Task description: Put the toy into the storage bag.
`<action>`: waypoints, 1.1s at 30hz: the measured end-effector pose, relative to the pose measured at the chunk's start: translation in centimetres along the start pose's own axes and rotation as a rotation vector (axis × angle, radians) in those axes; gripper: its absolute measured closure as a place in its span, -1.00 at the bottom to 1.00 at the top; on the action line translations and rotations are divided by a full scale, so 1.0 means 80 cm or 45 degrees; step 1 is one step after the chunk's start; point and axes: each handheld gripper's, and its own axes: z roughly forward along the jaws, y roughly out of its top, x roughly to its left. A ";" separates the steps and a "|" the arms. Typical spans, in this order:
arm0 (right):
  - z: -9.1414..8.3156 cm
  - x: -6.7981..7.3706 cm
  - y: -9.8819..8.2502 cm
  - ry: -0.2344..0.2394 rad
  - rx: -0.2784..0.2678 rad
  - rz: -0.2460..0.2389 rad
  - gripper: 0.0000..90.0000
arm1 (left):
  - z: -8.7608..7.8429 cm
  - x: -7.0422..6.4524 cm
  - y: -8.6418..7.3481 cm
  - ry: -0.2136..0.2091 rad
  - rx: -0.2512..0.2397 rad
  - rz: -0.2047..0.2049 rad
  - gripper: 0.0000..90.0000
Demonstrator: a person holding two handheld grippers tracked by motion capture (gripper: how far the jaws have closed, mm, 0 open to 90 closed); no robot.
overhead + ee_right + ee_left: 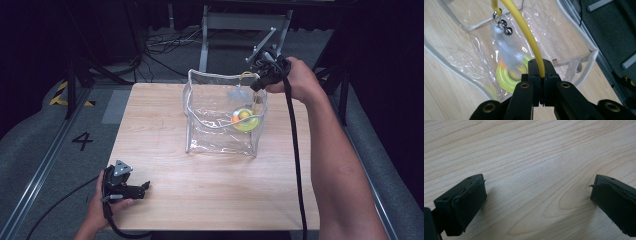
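Note:
A clear plastic bag (210, 107) stands open-topped on the far middle of the wooden table (210, 200). At its top right corner my right gripper (257, 84) points down, shut on a thin yellow wand (524, 27). The wand bends over, and two small bells (506, 27) and a white feather (236, 93) hang from its tip inside the bag. A yellow-green ring toy (245, 122) with an orange ball lies on the bag's bottom, below the feather. My left gripper (142, 189) rests low at the table's near left corner, its jaws wide apart over bare wood (537, 170).
The bag's white-trimmed rim (449, 65) bows outward on the near side. Behind the table, a grey metal frame (240, 22) and loose cables (165, 45) sit on the floor. A metal rail (35, 175) runs along the left side.

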 end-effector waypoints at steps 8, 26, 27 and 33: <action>0.025 0.010 -0.009 0.047 0.032 -0.025 0.96 | 0.000 0.000 0.000 0.000 0.000 0.000 -0.99; 0.058 0.029 -0.023 0.110 0.103 -0.082 0.96 | 0.000 0.000 0.000 0.000 0.003 0.003 -0.99; 0.059 0.030 -0.023 0.111 0.107 -0.084 0.95 | 0.000 0.000 0.000 0.000 0.003 0.004 -0.99; 0.066 0.035 -0.026 0.123 0.113 -0.089 0.95 | 0.000 0.000 0.000 0.000 0.004 0.005 -0.99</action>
